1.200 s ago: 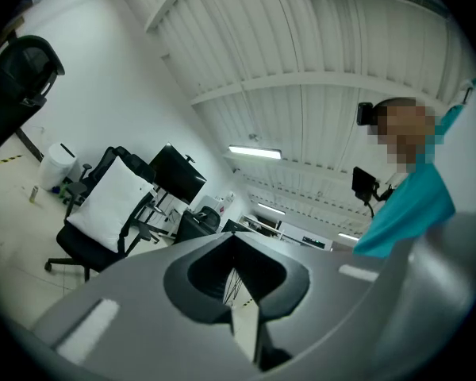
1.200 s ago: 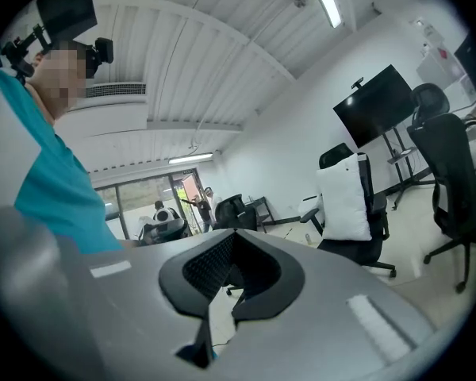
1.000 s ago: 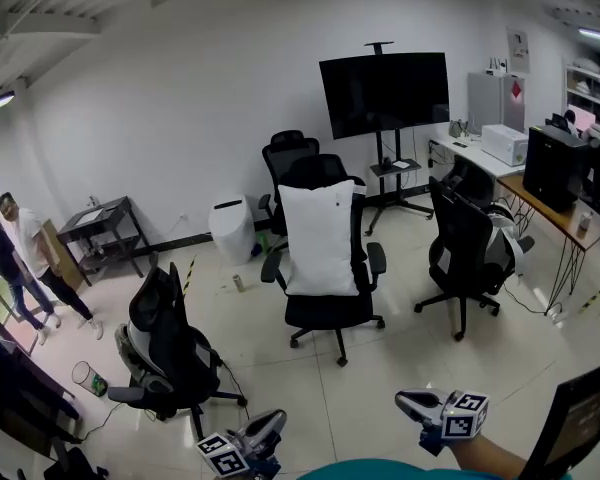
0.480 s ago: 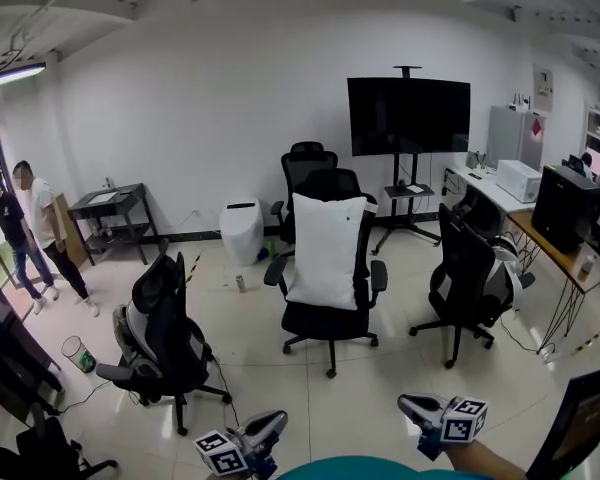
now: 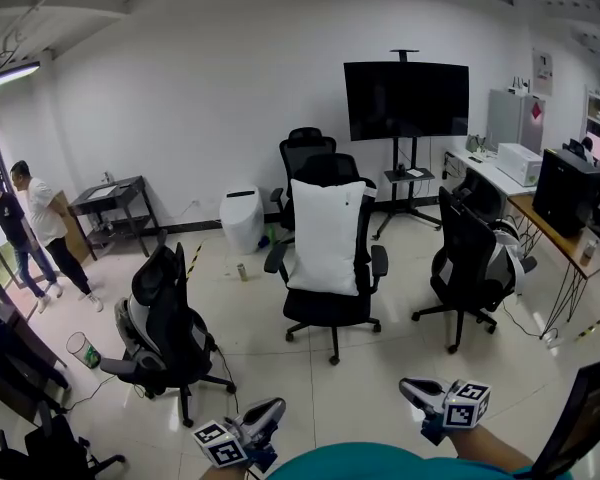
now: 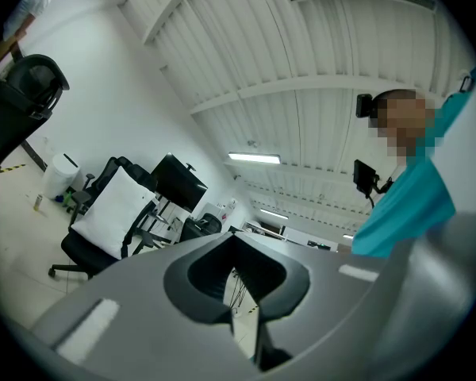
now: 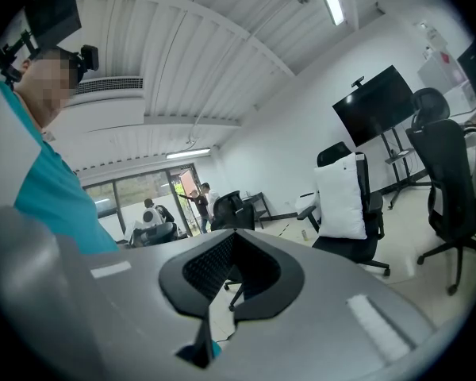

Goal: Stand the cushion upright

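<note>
Cushion: white, upright on the seat of the black office chair mid-room. It leans back against the backrest, long side vertical, with its top edge near the headrest. Chair armrests sit either side of it.

Left claw: low at the bottom edge of the head view, left of centre. Its jaws are closed tip to tip with nothing between them, as the left gripper view shows. It points across the room and slightly up, and the cushion is far off at the left of its own view.

Right claw: bottom right of the head view, marker cube behind it. Its jaws are also pressed together and empty. In the right gripper view the cushion and chair show at right, well apart from the claw.

Both claws are well clear of the chair, with open tiled floor between.

Around it:
- A second black chair stands front left of the cushion chair.
- A third stands to its right.
- A fourth stands just behind it.
- TV on a wheeled stand is by the back wall.
- Desk runs along the right wall, with a microwave further back.
- Two people stand at far left.
</note>
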Available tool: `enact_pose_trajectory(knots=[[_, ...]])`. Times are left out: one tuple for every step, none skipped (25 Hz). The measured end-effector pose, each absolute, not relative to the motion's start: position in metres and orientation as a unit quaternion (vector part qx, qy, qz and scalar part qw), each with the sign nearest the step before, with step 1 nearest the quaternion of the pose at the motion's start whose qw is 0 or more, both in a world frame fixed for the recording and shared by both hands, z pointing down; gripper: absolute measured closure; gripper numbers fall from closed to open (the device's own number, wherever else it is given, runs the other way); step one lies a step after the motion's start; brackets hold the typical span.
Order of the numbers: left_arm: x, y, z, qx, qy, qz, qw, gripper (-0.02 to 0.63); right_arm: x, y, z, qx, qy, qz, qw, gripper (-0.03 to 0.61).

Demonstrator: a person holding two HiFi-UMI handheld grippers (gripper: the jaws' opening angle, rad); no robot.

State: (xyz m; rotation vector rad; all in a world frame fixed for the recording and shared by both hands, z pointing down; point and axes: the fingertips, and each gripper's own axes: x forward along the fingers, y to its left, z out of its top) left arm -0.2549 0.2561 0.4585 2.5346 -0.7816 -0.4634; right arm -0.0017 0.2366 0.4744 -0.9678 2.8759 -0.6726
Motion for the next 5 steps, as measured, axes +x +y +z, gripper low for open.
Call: enact_pose_trajectory(knots=[[-0.2552,0.2551,0.4582,0.918,-0.283,-0.168,0.223,0.603,-0.0022,0.2364,0.4739,-0.311,0.925,-0.216,0.017,0.578],[-0.2556,0.2542,0.4577,0.918,-0.283,-0.168,0.222,0.603,-0.0028,0.236,0.4734,-0.312,0.925,-0.216,0.018,0.578],[-0.2561,0.2533,0.4572,0.918,-0.283,-0.168,0.222,0.603,-0.0036,0.2357,0.473,-0.312,0.925,-0.216,0.019,0.578],[-0.2567,0.2526,0.4568,0.918,-0.282,-0.169,0.221,0.603,-0.0046,0.2354,0.4725,-0.312,0.925,-0.215,0.019,0.578],[-0.2574,0.2519,0.4564,0.919,-0.282,-0.169,0.22,0.603,-0.0058,0.2351,0.4721,-0.312,0.925,-0.214,0.02,0.578]])
